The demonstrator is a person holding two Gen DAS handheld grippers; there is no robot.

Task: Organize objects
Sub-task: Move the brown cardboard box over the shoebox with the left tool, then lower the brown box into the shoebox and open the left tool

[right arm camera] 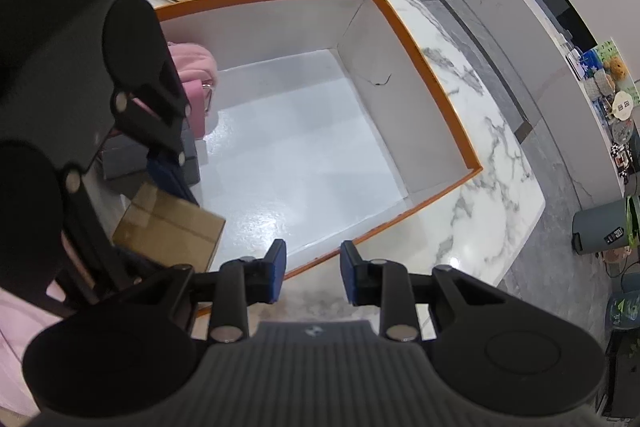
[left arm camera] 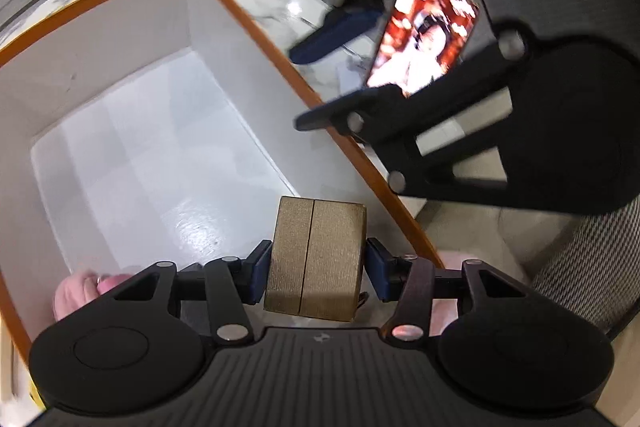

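Gripping a small brown cardboard box [left arm camera: 316, 259] by its two sides, the left claw [left arm camera: 316, 267] hangs tilted steeply down over the near part of the orange-rimmed box [left arm camera: 248, 27], which suits lowering it onto the bare white floor beside the pink pouch [right arm camera: 196, 67] and grey cases [right arm camera: 124, 159]. The right claw [right arm camera: 312, 271] is narrowly parted and empty above the box's near rim on the marble desk [right arm camera: 480, 147], seemingly kept clear.
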